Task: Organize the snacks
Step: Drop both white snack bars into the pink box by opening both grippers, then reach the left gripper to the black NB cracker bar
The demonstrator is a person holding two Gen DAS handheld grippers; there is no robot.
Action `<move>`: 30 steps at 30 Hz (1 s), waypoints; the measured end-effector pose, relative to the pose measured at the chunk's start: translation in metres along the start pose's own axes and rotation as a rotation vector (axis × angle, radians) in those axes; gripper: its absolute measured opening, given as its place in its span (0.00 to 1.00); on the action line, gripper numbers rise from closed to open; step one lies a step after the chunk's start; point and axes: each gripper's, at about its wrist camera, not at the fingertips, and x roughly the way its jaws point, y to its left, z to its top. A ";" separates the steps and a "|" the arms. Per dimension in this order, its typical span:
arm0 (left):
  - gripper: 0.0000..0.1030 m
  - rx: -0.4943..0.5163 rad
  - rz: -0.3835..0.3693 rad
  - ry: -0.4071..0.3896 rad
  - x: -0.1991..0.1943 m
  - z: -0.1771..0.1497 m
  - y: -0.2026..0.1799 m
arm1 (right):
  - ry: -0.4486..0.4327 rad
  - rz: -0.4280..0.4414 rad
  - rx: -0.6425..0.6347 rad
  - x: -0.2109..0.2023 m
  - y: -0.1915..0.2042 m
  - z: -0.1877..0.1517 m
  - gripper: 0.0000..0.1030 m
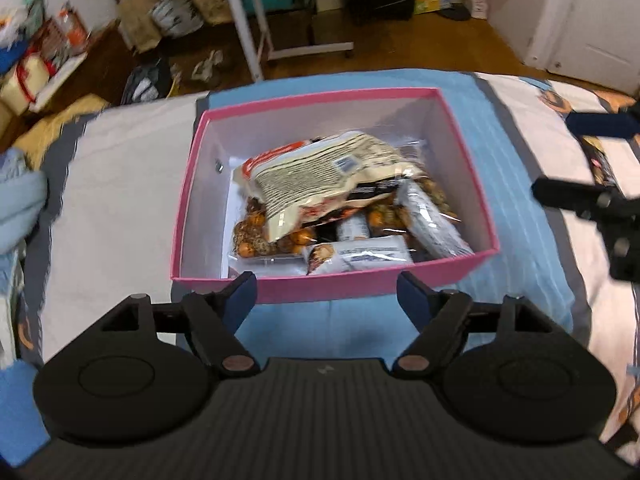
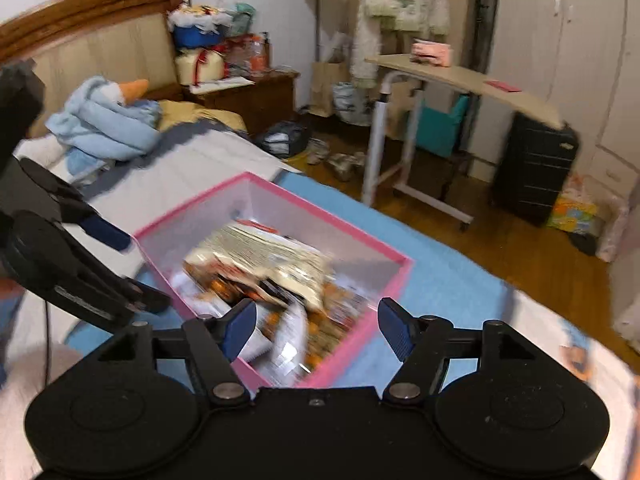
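Bed [image 1: 120,200], pink box [image 1: 332,288], snack packets [image 1: 320,176]

The pink box [image 1: 332,286] looked like matt cardboard with smooth white inner walls, and the cream snack bag [image 1: 320,176] in it was glossy crinkled plastic film, as were the clear packs of orange-brown snacks [image 1: 260,240] and the white wrapped bars [image 1: 360,256]. The left gripper [image 1: 326,292] and right gripper [image 2: 316,320] were matt black plastic with ribbed dark blue pads [image 2: 396,330] and dull metal pivot pins [image 2: 404,391]. The box stood on soft blue cloth [image 1: 516,184] over the bed, and the floor [image 2: 500,248] was smooth, faintly shiny wood.
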 end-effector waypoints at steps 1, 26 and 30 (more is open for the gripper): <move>0.77 0.013 -0.006 -0.008 -0.006 -0.001 -0.003 | -0.004 -0.011 -0.006 -0.011 -0.003 -0.003 0.71; 0.82 0.198 -0.124 -0.106 0.019 0.027 -0.154 | -0.013 -0.127 0.160 -0.081 -0.116 -0.140 0.89; 0.81 0.224 -0.173 -0.113 0.046 0.035 -0.185 | 0.006 -0.186 0.189 -0.064 -0.146 -0.175 0.89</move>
